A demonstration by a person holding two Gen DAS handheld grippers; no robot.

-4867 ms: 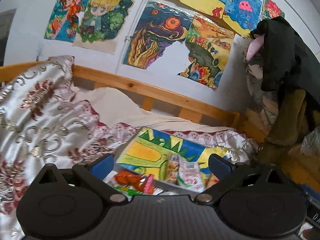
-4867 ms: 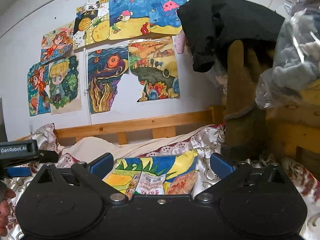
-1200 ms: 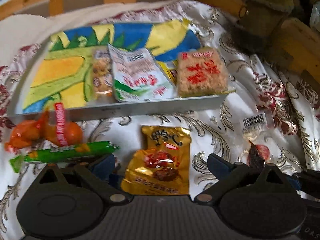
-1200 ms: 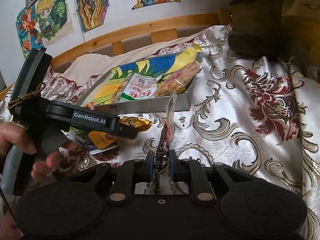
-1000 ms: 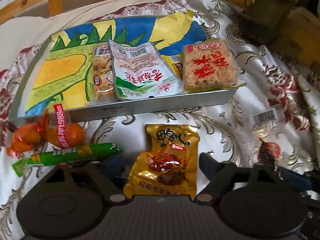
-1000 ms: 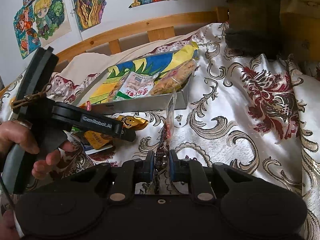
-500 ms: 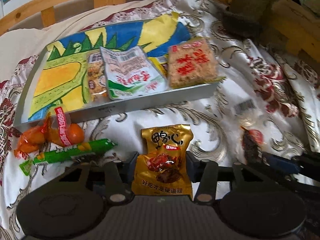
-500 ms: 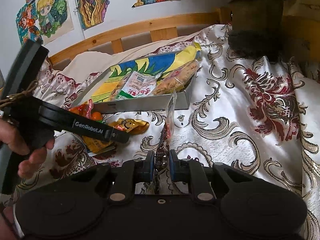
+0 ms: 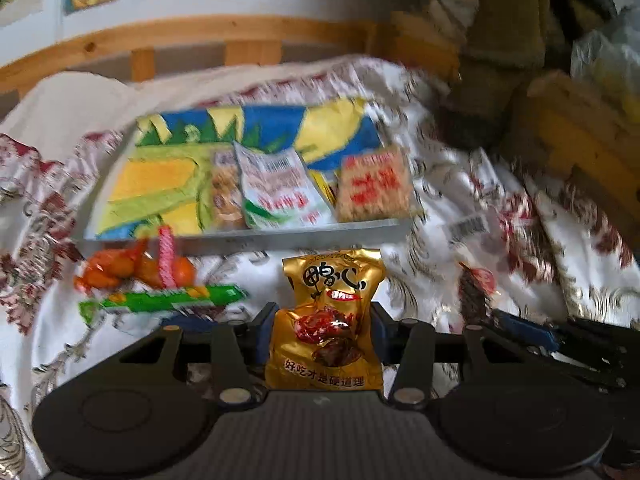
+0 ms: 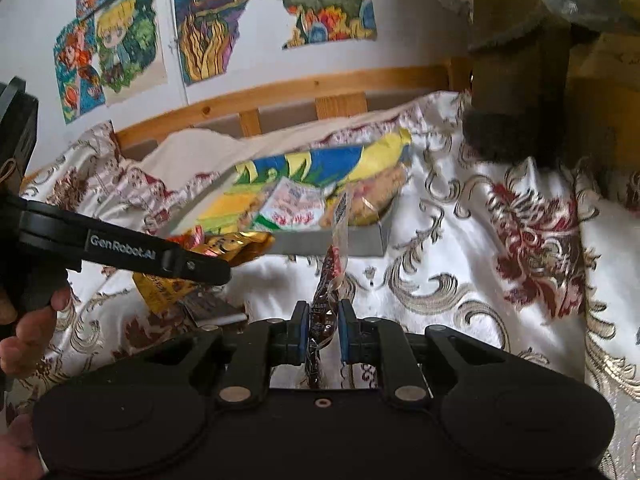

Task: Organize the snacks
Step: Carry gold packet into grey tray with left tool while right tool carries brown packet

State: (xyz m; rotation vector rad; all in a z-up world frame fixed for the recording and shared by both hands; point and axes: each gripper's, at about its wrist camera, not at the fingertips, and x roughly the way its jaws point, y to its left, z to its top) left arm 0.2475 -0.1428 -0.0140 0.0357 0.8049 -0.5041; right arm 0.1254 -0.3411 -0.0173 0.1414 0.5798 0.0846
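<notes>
My left gripper is shut on a gold snack packet and holds it upright, just off the quilt and in front of the grey tray. The tray holds a white-green packet, a square orange packet and a small brown one. An orange packet and a green stick lie on the quilt to the left. My right gripper is shut on a clear, dark-red packet held on edge. In the right wrist view the left gripper carries the gold packet at the left.
A flowered quilt covers the bed. A wooden rail and a wall of drawings stand behind. Brown clothing hangs at the right. A flat dark item lies under the left gripper. A hand grips its handle.
The left jaws closed on the gold packet and raised it off the quilt, nearer the tray. The right gripper kept its packet and stayed put.
</notes>
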